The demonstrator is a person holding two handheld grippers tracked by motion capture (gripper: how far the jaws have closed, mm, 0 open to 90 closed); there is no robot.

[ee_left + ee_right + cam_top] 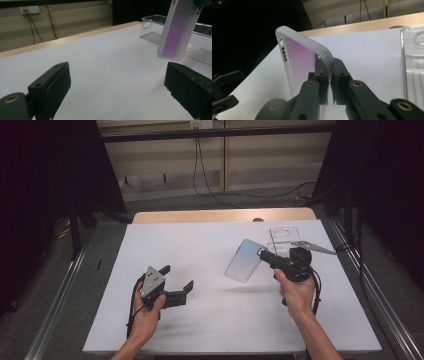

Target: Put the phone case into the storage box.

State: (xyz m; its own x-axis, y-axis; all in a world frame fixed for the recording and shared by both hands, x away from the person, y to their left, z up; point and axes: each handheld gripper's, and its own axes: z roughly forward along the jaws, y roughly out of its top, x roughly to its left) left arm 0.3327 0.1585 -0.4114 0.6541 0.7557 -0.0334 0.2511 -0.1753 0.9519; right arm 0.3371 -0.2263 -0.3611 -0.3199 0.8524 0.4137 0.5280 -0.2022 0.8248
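In the left gripper view the phone case (178, 30) runs off the top edge, so its upper end and whatever holds it are cut away. The clear tray (200, 40) behind it runs off the right edge. In the right gripper view the case's (299, 60) lower end is hidden behind the right gripper (329, 75), and the tray (412, 62) is cut off at the right. From the high view, the tray's (285, 237) outline is faint, perhaps partly hidden by the gripper (265, 255).

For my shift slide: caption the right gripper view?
Right hand-held gripper shut on a frosted phone case above the white table.
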